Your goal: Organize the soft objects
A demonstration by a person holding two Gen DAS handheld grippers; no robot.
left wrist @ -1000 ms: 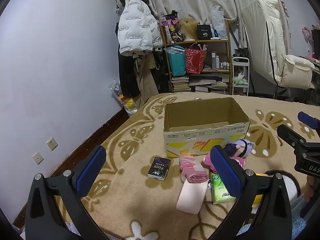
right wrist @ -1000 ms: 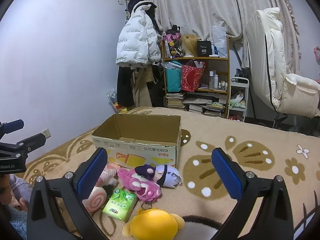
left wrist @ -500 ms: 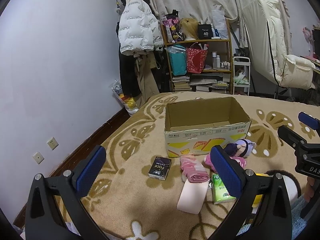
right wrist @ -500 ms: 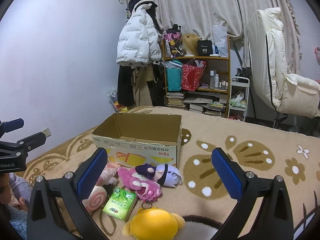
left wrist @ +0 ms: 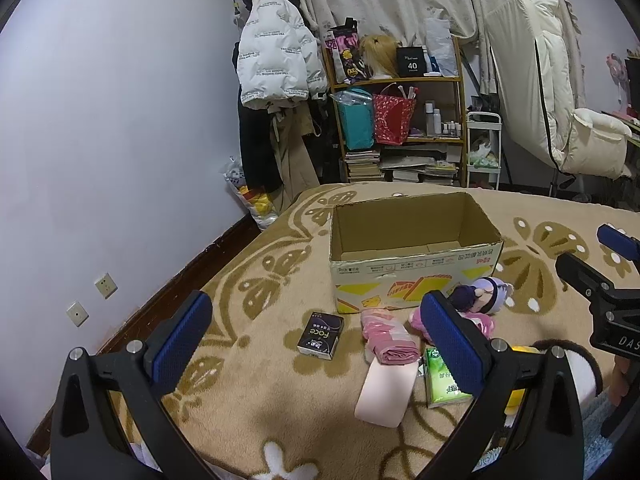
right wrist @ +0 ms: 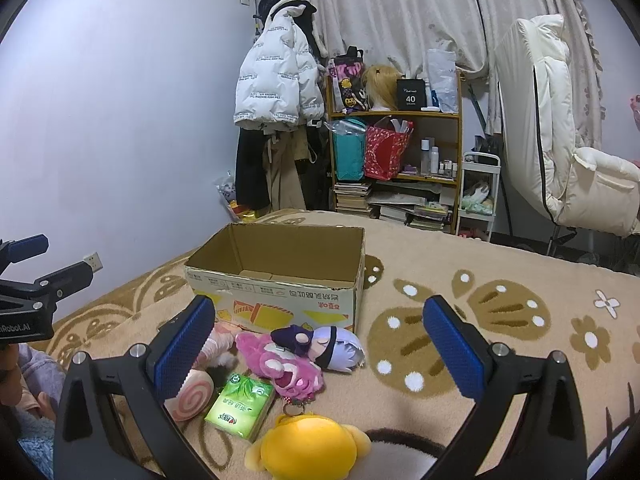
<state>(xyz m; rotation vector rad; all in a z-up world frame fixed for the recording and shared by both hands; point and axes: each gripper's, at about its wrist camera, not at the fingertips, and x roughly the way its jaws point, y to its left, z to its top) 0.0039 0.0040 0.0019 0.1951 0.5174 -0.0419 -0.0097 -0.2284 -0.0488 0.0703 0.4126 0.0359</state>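
Toys and tissue packs lie scattered on a tan flower-patterned blanket (left wrist: 248, 364) in front of an open cardboard box (left wrist: 412, 256), which stands upright with only its bare floor showing inside. The left gripper (left wrist: 320, 344) hangs above the blanket with its blue-padded jaws spread wide and nothing between them. The right gripper (right wrist: 320, 344) is likewise spread wide and holds nothing, hovering over the pile.

Just before the box lie a purple-haired doll (right wrist: 324, 346) and a pink plush (right wrist: 286, 372), touching each other. Near them rest a green tissue pack (right wrist: 240, 406) and a pink swirl roll (right wrist: 192, 400), side by side, while a yellow plush (right wrist: 308, 450) sits closest to the right gripper. From the left wrist view, a folded pink cloth (left wrist: 388, 340) lies at the end of the swirl roll, with a black tissue pack (left wrist: 321, 335) on its own to the left of it.

Behind the blanket stand a cluttered wooden shelf (left wrist: 400, 120), a white puffer jacket (left wrist: 276, 64) hung beside it, and a cream padded chair (right wrist: 560, 148) by the curtains.
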